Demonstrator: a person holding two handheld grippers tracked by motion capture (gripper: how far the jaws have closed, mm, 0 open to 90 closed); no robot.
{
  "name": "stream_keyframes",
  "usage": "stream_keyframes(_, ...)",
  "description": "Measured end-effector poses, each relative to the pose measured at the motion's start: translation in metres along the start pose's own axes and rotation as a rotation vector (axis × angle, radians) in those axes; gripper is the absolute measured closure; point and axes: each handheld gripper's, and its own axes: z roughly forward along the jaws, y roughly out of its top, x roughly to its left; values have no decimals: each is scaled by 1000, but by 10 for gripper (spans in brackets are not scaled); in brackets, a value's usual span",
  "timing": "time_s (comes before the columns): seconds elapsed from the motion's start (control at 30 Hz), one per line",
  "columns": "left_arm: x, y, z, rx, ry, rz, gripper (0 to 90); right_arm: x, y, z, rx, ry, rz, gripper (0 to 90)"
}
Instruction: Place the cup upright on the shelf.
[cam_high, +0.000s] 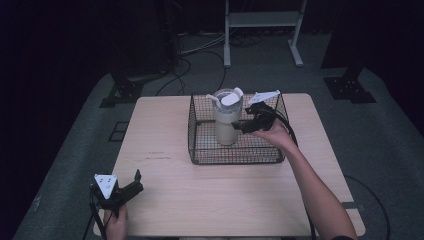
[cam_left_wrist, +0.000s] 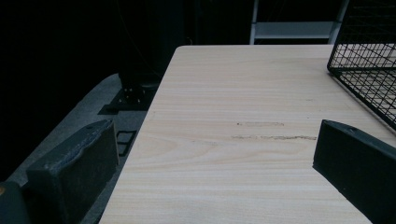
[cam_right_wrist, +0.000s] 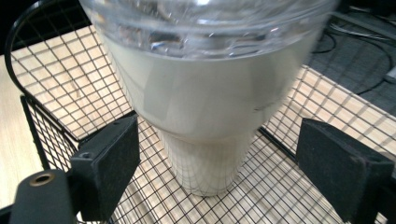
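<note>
High view first: a cream tumbler (cam_high: 227, 117) with a clear lid stands upright inside a black wire basket (cam_high: 200, 150) at the centre top of the wooden table (cam_high: 210, 200). The right gripper (cam_high: 239, 127) comes in from the right of the frame, reaching over the basket's right side, its tips right at the tumbler's lower body.

Right gripper view brings it close: the tumbler (cam_right_wrist: 205, 112) rises between the two black jaws, which stand spread wide, one at lower left of the frame and one at lower right. The left jaw sits just beside the narrow base, the right one well apart from it; neither pad presses the cup. This view also shows the basket's mesh floor (cam_right_wrist: 280, 186) under the base, something the high view cannot resolve.

At the lower left of the high view, the left gripper (cam_high: 136, 182) rests at the table's near edge, well apart from the basket. Left gripper view shows its jaws spread with bare tabletop (cam_left_wrist: 233, 93) between them, and a corner of the basket (cam_left_wrist: 369, 60) at the upper right.
</note>
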Motion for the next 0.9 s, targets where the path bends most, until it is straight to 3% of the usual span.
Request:
stream_keyframes(0.1, -1, 0, 0, 2, 0, 3, 0, 5, 1, -8, -9, -21, 5, 131)
stream_keyframes(0.37, -1, -1, -1, 3, -3, 5, 0, 13, -2, -28, -24, 3, 3, 131)
stream_keyframes(0.7, -2, 0, 0, 6, -11, 9, 0, 10, -6, -48, -31, 45, 47, 131)
stream_keyframes(0.9, -3, 0, 0, 5, -13, 11, 0, 11, -11, -55, -34, 47, 39, 131)
